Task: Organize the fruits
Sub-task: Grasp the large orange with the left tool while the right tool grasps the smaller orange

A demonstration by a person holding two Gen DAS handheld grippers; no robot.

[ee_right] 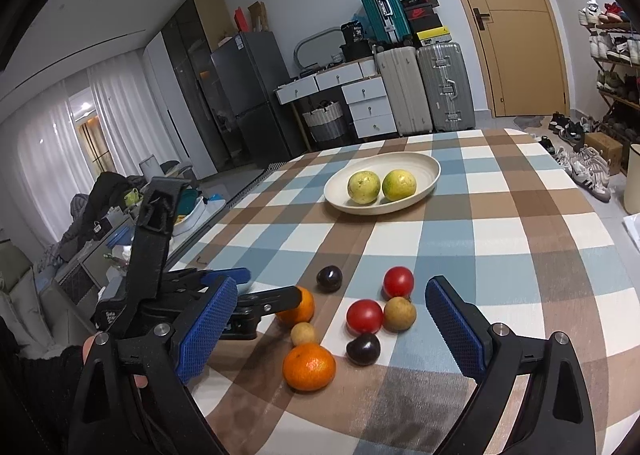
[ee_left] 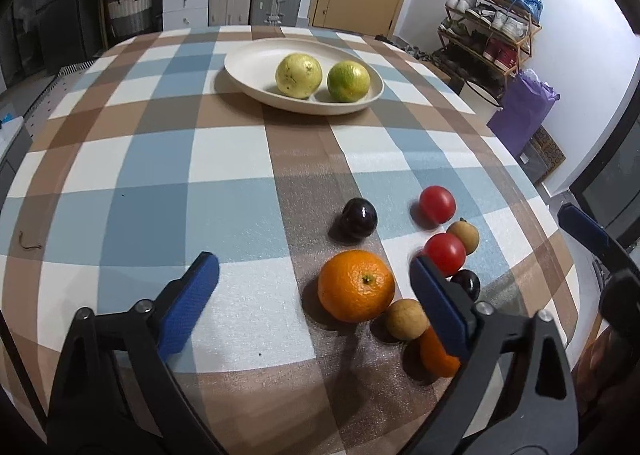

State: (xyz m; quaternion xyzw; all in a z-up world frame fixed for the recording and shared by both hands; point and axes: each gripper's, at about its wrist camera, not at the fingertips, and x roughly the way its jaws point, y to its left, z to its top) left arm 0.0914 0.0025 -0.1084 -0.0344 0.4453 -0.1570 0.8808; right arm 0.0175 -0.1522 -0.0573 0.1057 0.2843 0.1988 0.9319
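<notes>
Two oranges, two red tomatoes, two dark plums and two tan longans lie clustered on the checked tablecloth. My left gripper (ee_left: pixel 312 261) is open and low over the cloth. One orange (ee_left: pixel 356 285) lies between its blue pads, nearer the right one, and neither pad touches it. The other orange (ee_left: pixel 438 355) is half hidden behind that right finger. My right gripper (ee_right: pixel 332 283) is open and empty, just short of the cluster, facing the near orange (ee_right: pixel 309 366) and a plum (ee_right: pixel 363 349). At the far end, a cream plate (ee_right: pixel 428 171) holds two yellow-green fruits (ee_right: pixel 363 186).
The table edge (ee_left: pixel 560 239) curves close to the right of the cluster. A person's hand (ee_right: pixel 90 347) holds the left gripper (ee_right: pixel 260 287), which crowds the cluster's left side in the right wrist view. Suitcases, drawers and a shoe rack stand beyond the table.
</notes>
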